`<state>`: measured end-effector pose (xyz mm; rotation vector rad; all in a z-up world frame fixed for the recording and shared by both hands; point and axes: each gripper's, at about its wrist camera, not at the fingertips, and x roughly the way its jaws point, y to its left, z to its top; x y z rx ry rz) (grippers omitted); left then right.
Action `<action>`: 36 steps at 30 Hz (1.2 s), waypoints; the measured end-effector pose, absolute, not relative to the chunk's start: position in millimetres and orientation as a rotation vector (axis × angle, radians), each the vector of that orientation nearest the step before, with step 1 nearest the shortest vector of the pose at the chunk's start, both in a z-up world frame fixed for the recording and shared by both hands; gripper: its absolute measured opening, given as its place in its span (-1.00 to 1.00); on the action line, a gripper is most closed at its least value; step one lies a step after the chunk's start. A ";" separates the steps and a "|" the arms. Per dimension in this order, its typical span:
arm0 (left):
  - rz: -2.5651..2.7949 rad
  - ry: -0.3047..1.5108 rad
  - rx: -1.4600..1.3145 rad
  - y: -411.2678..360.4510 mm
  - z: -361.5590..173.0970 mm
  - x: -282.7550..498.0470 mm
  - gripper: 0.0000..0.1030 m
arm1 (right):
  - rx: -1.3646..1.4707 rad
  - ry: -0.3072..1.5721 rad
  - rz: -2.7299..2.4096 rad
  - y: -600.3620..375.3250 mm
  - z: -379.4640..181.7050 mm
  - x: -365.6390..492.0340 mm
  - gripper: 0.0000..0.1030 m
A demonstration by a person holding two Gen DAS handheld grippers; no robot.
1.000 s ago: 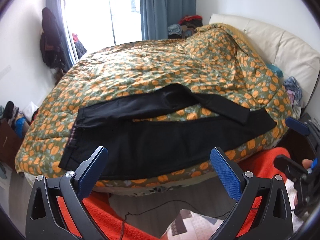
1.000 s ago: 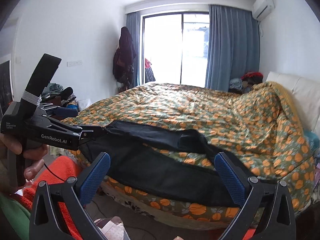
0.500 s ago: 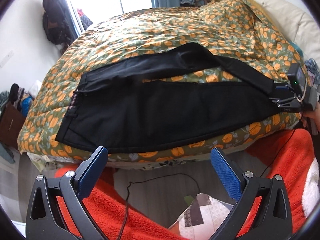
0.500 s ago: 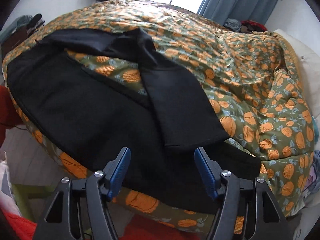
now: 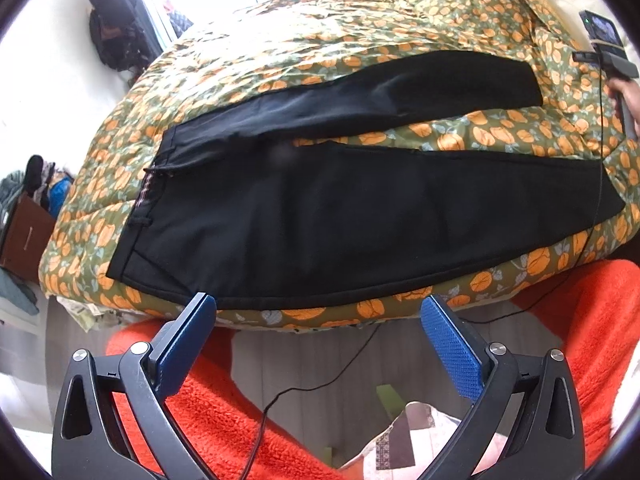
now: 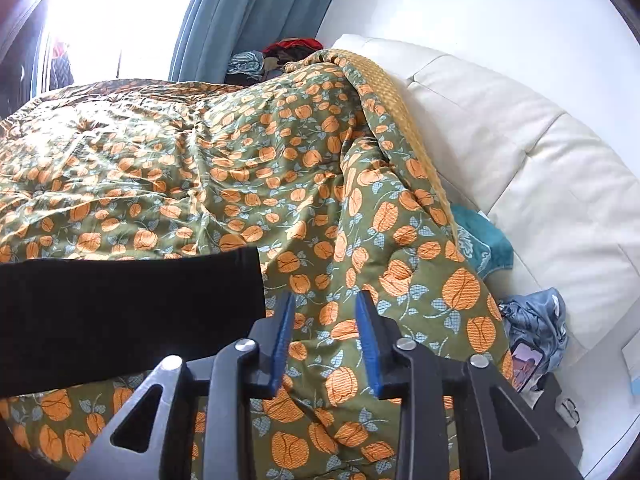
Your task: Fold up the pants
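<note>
Bright daylight from the blown-out window (image 6: 92,20), fisheye-warped dark corners

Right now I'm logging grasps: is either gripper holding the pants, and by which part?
Neither. The left gripper is open short of the black pants; the right gripper is closing with nothing between its pads, beside the leg cuff.

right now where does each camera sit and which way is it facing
Left wrist: on the left gripper, at the bed's near side, angled down across the spread black pants; its wide-open blue fingers and the person's right hand show.
Right wrist: on the right gripper, facing the cream headboard; its jaws are closing, nothing between them.
Shared: the pants' far leg and the orange-patterned quilt.
</note>
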<state>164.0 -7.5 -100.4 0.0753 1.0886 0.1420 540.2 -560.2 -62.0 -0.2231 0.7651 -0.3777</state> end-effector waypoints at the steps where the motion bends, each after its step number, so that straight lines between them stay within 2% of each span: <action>1: 0.148 1.104 0.063 -2.8 -105.8 168.3 0.99 | -0.233 0.780 -0.317 -548.8 -75.0 532.9 0.05; 4: 0.170 1.123 0.032 14.9 -118.2 186.8 0.99 | -0.230 0.895 -0.088 -502.1 -124.5 503.0 0.06; 8: 0.245 1.000 -0.020 56.7 -122.0 229.0 0.99 | -0.157 1.037 0.247 -406.6 -174.6 471.1 0.03; 14: 0.448 0.816 0.010 124.5 -174.5 297.8 0.98 | -0.206 1.041 0.736 -202.2 -161.5 499.9 0.03; 18: 0.464 0.874 0.060 142.9 -229.3 302.1 0.98 | -0.318 1.023 0.907 -74.6 -151.4 549.3 0.03; 21: 0.413 0.857 0.004 150.3 -238.6 294.1 0.98 | -0.414 1.066 0.942 -1.0 -169.7 594.4 0.03; 26: 0.347 0.868 0.001 150.3 -241.1 304.7 0.99 | -0.554 1.174 0.982 69.8 -208.1 647.9 0.03; 32: 0.313 0.882 -0.008 152.9 -241.9 311.2 0.99 | -0.733 1.303 1.146 103.3 -231.4 663.1 -0.03; 33: 0.313 0.882 -0.006 153.1 -241.6 310.9 0.99 | -0.760 1.318 1.157 103.8 -231.4 662.4 -0.09; 35: 0.313 0.883 -0.005 152.3 -241.7 312.6 0.99 | -0.859 1.303 1.169 105.7 -228.0 657.4 -0.45; 36: 0.312 0.883 -0.005 153.0 -241.6 312.9 0.99 | -0.927 1.261 1.165 107.8 -223.7 652.6 -0.77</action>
